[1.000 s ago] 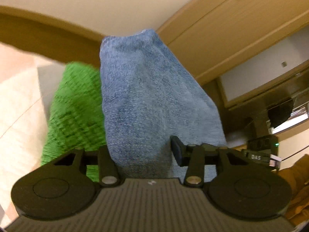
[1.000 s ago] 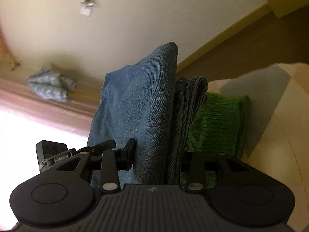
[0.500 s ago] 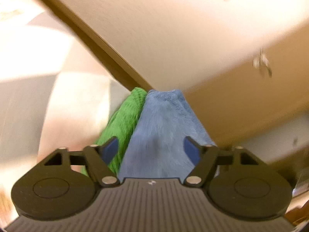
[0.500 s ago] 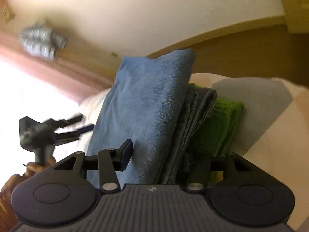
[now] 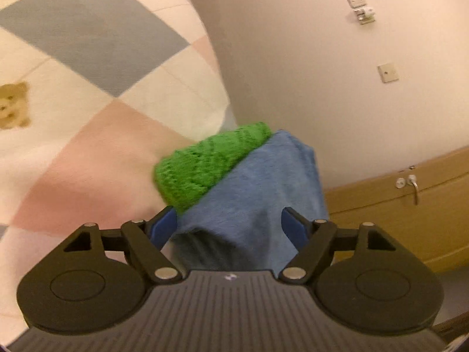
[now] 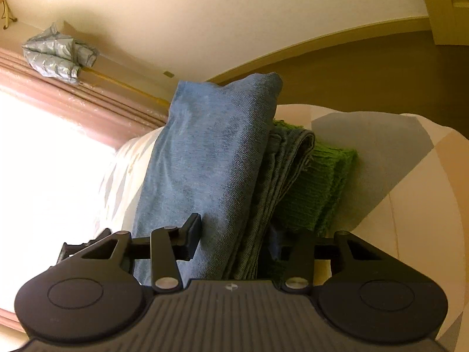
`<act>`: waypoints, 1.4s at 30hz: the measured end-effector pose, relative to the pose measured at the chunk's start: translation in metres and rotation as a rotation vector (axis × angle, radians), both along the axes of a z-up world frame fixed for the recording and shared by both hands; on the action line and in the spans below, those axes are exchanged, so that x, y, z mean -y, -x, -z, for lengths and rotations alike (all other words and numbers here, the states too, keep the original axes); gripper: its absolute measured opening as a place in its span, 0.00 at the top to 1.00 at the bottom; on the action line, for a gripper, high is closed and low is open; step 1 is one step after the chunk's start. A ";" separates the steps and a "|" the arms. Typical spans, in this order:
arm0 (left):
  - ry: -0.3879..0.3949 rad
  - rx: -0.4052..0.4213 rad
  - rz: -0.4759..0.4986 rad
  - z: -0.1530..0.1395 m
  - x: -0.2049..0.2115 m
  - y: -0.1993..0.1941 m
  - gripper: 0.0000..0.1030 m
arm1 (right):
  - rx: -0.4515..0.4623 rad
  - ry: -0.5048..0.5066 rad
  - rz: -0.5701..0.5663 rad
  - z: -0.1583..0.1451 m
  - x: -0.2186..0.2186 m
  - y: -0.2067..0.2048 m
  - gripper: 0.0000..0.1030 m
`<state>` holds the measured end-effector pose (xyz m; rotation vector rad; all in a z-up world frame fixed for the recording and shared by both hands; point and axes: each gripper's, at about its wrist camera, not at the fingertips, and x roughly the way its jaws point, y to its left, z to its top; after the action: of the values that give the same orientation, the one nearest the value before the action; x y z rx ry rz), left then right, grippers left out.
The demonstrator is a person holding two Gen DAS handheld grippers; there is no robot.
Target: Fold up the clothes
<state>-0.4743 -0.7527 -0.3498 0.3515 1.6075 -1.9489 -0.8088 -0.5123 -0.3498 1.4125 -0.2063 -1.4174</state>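
Folded blue jeans (image 6: 211, 152) stand on edge on the patchwork quilt (image 6: 410, 190), with a folded green knit (image 6: 316, 187) against their right side. My right gripper (image 6: 234, 243) is closing on the near end of the jeans; its left pad presses the denim face and its right finger is mostly hidden behind the grey-blue layers. In the left wrist view the jeans (image 5: 263, 182) and the green knit (image 5: 211, 164) lie between the wide jaws of my left gripper (image 5: 228, 226). Those jaws are closing, and their blue pads stand beside the cloth without visibly pressing it.
The quilt (image 5: 88, 88) stretches away to the left. Behind the clothes are a pale wall with sockets (image 5: 359, 0) and a wooden cabinet with a key (image 5: 395, 205). A bright window with a pink curtain (image 6: 73, 99), a grey bundle (image 6: 55, 55) and dark floor (image 6: 351, 73) show beyond.
My left gripper let go of the denim, spread its jaws, and swung and rolled round to another side of the stack. The right gripper stayed put; its jaws loosened, then narrowed again.
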 end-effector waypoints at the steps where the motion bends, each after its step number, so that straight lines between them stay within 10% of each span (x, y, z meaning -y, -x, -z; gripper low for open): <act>1: -0.002 -0.012 -0.009 -0.001 -0.004 -0.005 0.27 | 0.004 -0.001 -0.001 0.001 -0.002 0.001 0.57; 7: -0.050 -0.083 -0.067 0.014 -0.017 -0.008 0.16 | 0.047 0.001 0.004 0.007 -0.007 0.006 0.57; 11: -0.009 -0.090 -0.085 0.016 -0.018 0.000 0.50 | 0.068 0.001 0.012 0.011 -0.009 0.007 0.57; 16: 0.177 -0.005 -0.049 -0.016 -0.017 0.016 0.54 | 0.047 0.028 0.012 0.006 -0.010 0.010 0.64; 25: 0.173 0.106 -0.095 -0.016 -0.028 0.017 0.54 | 0.029 0.028 -0.014 0.013 -0.007 0.013 0.60; 34: 0.347 0.163 0.069 -0.083 -0.123 0.062 0.55 | -0.381 0.095 -0.074 -0.058 -0.021 0.034 0.57; 42: 0.478 0.251 0.272 -0.043 -0.182 0.124 0.55 | -0.666 0.210 -0.317 -0.050 0.001 0.025 0.62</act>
<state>-0.5981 -0.5708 -0.3070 0.6107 0.9362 -2.3058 -0.8342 -0.5136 -0.3001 0.7083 0.2792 -1.4668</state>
